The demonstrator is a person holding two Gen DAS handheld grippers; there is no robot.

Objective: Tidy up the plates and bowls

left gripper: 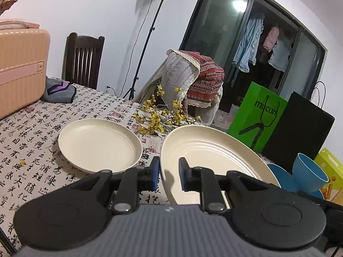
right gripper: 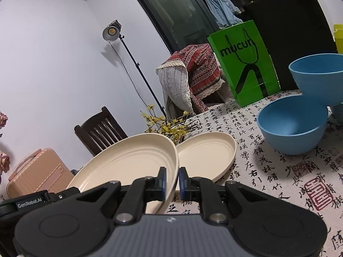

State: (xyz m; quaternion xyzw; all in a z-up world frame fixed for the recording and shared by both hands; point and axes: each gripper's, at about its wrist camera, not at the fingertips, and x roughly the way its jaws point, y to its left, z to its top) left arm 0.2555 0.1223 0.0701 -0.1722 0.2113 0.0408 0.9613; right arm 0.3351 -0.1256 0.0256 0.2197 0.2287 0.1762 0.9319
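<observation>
The left gripper has its jaws clamped on the near left rim of a cream plate, one blue pad outside the rim and one inside the dish. The right gripper has its jaws clenched on the opposite rim of that same plate, so the plate hangs between the two grippers, tilted and clear of the table. Nothing lies in the held plate; its ribbed inner rings are bare.

Taking the held plate as landmark: a second cream plate rests flat on the table just beyond it, to its left in the left wrist view and to its right in the right wrist view, and it too is empty. A spray of yellow flowers lies on the table behind both plates. On the held plate's right side stand two blue bowls: the nearer bowl sits on the cloth with nothing in it, and the farther bowl appears higher and behind it, its inside hidden from this angle. Behind the bowls stand a green paper bag and a black bag. Far to the held plate's left, a peach suitcase rests on the table, with a dark wooden chair beyond the table's edge.
</observation>
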